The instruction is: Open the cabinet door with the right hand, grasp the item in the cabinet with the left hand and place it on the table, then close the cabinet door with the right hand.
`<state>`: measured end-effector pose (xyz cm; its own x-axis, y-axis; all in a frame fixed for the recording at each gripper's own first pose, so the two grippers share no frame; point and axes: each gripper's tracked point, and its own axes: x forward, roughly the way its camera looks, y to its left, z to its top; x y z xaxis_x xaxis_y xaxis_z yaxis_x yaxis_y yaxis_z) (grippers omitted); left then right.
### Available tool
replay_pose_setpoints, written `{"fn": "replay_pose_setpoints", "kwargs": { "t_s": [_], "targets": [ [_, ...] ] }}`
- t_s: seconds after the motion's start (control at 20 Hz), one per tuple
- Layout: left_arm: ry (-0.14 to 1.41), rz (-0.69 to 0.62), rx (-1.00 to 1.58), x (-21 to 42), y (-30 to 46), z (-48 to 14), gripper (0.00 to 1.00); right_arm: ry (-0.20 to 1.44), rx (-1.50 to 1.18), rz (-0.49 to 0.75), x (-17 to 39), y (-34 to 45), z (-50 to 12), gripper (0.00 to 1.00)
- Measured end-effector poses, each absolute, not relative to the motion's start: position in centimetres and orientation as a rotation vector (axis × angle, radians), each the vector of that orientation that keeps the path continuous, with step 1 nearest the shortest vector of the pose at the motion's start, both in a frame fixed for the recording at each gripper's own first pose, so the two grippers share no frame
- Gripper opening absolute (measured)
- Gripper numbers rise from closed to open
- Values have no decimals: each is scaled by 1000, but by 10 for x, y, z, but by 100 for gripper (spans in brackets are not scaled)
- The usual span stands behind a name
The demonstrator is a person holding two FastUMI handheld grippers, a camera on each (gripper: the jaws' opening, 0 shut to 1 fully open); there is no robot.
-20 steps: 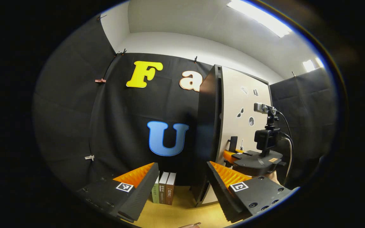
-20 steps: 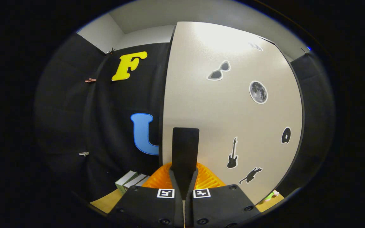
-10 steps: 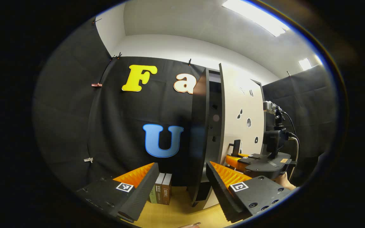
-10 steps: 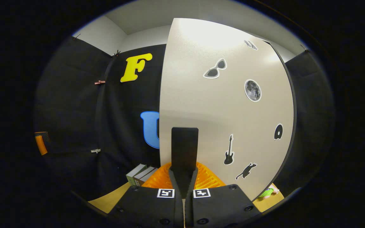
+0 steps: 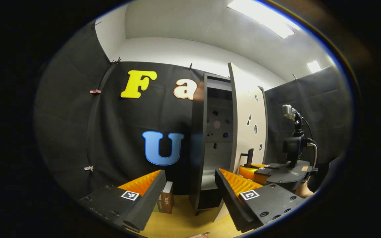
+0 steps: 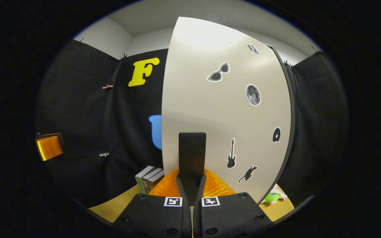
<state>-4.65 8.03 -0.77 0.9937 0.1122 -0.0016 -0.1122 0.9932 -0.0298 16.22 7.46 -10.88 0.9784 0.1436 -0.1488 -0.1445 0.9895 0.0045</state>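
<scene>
The right gripper [image 6: 192,185] pinches the one black handle [image 6: 192,153] of the cabinet door [image 6: 223,115], which stands partly open and carries six stickers. The left gripper [image 5: 190,193] hangs spread in front of the cabinet [image 5: 212,142]. Three books [image 6: 149,178] stand on the table [image 6: 111,206]. I cannot tell what sits inside the cabinet.

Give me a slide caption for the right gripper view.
Right gripper shut on the door handle, cabinet door partly open.

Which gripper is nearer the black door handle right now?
Right. The right gripper is shut on the black door handle; the left gripper hangs open, back from the cabinet.
</scene>
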Motion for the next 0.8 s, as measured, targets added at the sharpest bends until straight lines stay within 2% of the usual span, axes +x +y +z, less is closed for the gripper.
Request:
{"fn": "replay_pose_setpoints", "kwargs": {
  "t_s": [0.8],
  "targets": [
    [-12, -13, -35, -40, -5, -1, 95, 168, 16, 154, 106, 23, -98, 6]
  ]
}}
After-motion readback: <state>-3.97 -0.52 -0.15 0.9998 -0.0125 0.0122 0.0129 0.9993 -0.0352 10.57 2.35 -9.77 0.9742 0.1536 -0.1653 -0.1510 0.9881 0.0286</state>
